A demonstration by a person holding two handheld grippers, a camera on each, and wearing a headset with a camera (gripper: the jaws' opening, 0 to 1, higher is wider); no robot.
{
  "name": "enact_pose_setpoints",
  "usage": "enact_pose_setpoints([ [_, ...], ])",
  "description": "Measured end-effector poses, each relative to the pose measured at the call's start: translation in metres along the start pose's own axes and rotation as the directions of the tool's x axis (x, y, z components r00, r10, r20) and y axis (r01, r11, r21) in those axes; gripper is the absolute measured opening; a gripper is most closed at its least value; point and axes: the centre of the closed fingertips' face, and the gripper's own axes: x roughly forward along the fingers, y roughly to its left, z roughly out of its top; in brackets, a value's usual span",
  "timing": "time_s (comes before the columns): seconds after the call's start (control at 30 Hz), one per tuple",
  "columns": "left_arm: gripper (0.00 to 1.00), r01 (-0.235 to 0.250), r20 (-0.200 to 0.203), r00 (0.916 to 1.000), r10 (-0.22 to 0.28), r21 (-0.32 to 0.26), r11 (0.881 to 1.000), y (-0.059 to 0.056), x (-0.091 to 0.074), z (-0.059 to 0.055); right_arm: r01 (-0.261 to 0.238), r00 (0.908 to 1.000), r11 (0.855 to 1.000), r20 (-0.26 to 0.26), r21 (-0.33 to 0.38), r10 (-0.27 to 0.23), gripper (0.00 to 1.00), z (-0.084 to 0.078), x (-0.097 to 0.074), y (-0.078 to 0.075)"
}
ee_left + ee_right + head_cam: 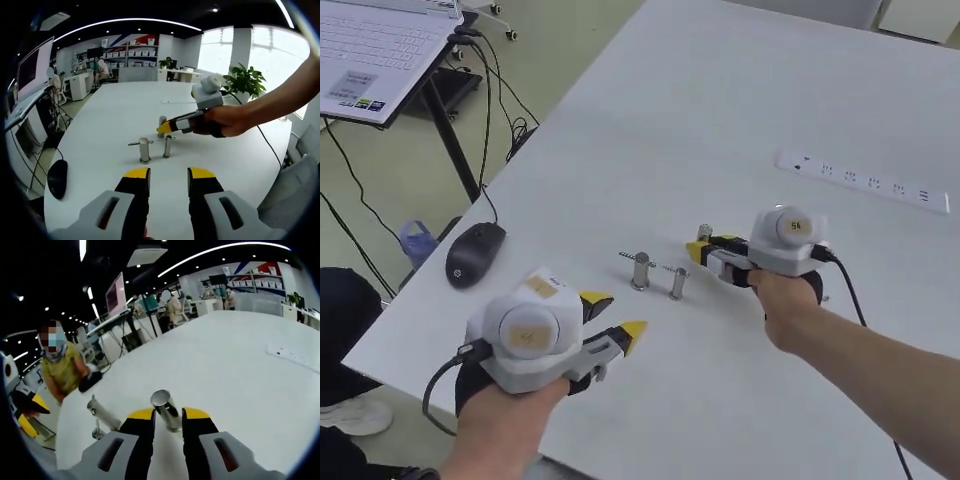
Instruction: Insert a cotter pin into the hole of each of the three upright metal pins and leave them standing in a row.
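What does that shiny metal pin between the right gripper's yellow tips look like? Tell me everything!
The shiny silver metal pin is a short round post with a flat, mirror-like top. It stands upright on the white table, between the yellow-tipped jaws of the right gripper. The jaws sit close on both sides of it; whether they really squeeze it is hard to tell.

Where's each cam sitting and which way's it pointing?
Head view: on headset, looking down at pins on table; both hands show.
Left gripper view: on left gripper, facing pins and right gripper; own jaws open.
Right gripper view: on right gripper, facing one pin between its jaws.
Shared: head and left gripper views show all three pins.
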Motion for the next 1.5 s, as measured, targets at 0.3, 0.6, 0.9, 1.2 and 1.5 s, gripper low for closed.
enact_pose_setpoints([
  [0.3,0.28,-0.003,-0.001,1.0000,0.003,-0.001,1.000,0.002,0.000,0.001,0.001,0.9999,0.998,0.012,-0.056,0.000,0.18,0.003,-0.003,0.010],
  [0.6,0.28,0.002,-0.006,1.0000,-0.001,0.005,1.000,0.000,0.002,0.000,0.024,0.9997,0.986,0.004,-0.164,-0.024,0.14,0.005,-0.010,0.014],
  [0.9,0.28,0.004,-0.006,1.0000,-0.004,0.009,1.000,-0.001,0.003,0.001,0.025,0.9996,0.978,-0.008,-0.209,-0.027,0.13,0.004,-0.012,0.012],
  [1.2,0.28,0.010,-0.008,0.9999,-0.010,0.011,1.000,-0.003,0.004,0.000,0.012,0.9995,0.971,-0.026,-0.238,-0.019,0.13,0.002,-0.015,0.011],
  [1.5,0.28,0.015,-0.008,0.9999,-0.015,0.014,1.000,-0.005,0.003,0.000,0.011,0.9992,0.964,-0.034,-0.267,-0.021,0.13,0.001,-0.021,0.009],
])
